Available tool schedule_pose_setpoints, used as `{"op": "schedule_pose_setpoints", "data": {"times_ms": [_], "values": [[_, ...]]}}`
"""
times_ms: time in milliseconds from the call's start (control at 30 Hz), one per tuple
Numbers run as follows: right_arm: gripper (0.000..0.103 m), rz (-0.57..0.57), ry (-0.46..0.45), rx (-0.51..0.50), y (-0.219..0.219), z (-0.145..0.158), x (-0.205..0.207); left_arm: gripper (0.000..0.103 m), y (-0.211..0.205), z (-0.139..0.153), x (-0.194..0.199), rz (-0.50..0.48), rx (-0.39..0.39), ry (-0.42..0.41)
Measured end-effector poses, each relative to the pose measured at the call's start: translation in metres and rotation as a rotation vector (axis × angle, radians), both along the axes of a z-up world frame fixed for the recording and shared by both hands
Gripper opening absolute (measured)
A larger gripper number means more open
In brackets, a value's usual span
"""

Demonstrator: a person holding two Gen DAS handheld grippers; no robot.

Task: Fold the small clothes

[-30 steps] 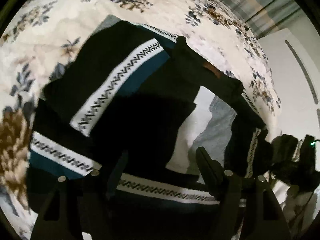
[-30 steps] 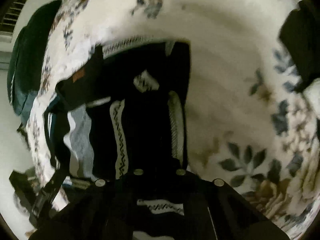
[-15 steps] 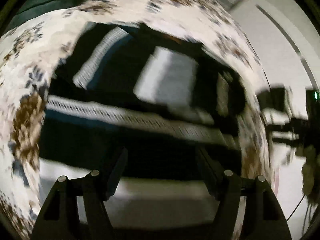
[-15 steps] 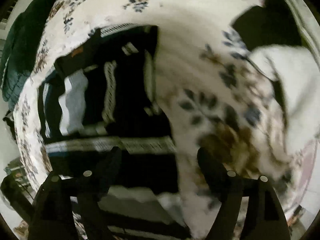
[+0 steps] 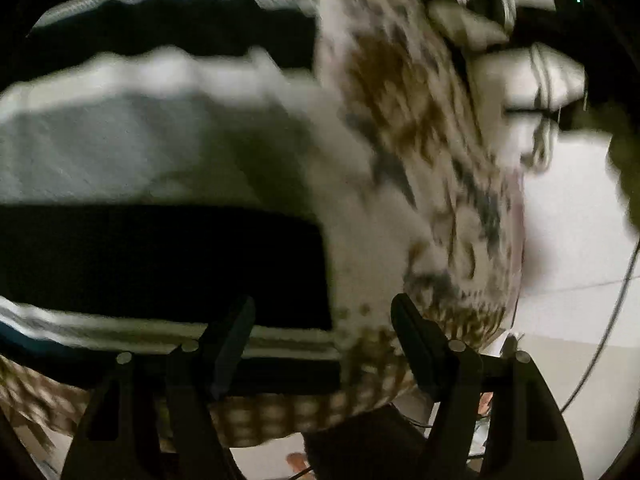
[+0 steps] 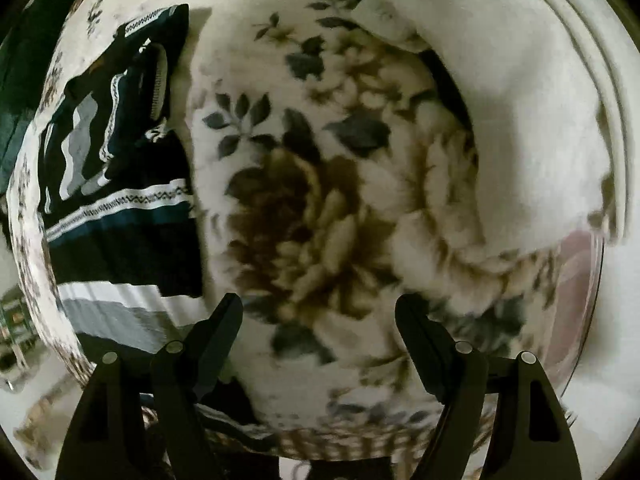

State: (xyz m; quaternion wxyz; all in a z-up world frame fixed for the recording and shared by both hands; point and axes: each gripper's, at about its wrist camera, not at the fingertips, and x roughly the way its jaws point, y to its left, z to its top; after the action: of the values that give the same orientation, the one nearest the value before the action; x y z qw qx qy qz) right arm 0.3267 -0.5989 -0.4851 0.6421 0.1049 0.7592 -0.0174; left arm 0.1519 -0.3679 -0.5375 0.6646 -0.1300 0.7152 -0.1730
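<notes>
Both tongs stand wide and empty, the right tongs [image 6: 318, 320] having just opened above the floral bedspread [image 6: 320, 200], with the folded striped sweater [image 6: 120, 208] to their left and beneath the left tongs [image 5: 322, 320].

Folded black garment [image 6: 120, 184] with white zigzag, teal and grey bands, flat on floral bedspread [image 6: 320, 200].

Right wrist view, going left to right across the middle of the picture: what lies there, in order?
Folded dark sweater with white zigzag bands → bare floral bedspread with the big brown flower → cream-white cloth heaped at the right.
</notes>
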Motion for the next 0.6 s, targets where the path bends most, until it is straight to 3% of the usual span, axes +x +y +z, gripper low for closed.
{"op": "schedule_pose_setpoints", "data": {"times_ms": [33,100,133,167,400,567,600], "values": [[0.08,0.014,-0.001,0.005,-0.002,-0.002,0.006,0.066,-0.013,-0.009,-0.005,-0.017,0.023,0.009],[0.08,0.047,-0.009,0.042,-0.005,-0.005,0.024,0.016,-0.028,-0.024,-0.012,-0.025,0.093,-0.003],[0.08,0.057,-0.021,0.071,-0.004,-0.005,0.034,0.007,-0.029,-0.026,-0.013,-0.018,0.138,-0.026],[0.08,0.066,-0.039,0.11,-0.002,-0.005,0.048,0.003,-0.025,-0.024,-0.014,0.011,0.131,-0.045],[0.08,0.011,-0.153,0.339,0.013,-0.023,0.163,0.0,0.007,0.03,-0.014,0.098,0.137,-0.177],[0.08,-0.109,-0.147,0.477,0.028,-0.062,0.241,0.0,0.029,0.053,-0.017,0.141,0.154,-0.202],[0.075,-0.127,-0.121,0.505,0.034,-0.074,0.254,0.0,0.033,0.058,-0.018,0.15,0.154,-0.204]]}}
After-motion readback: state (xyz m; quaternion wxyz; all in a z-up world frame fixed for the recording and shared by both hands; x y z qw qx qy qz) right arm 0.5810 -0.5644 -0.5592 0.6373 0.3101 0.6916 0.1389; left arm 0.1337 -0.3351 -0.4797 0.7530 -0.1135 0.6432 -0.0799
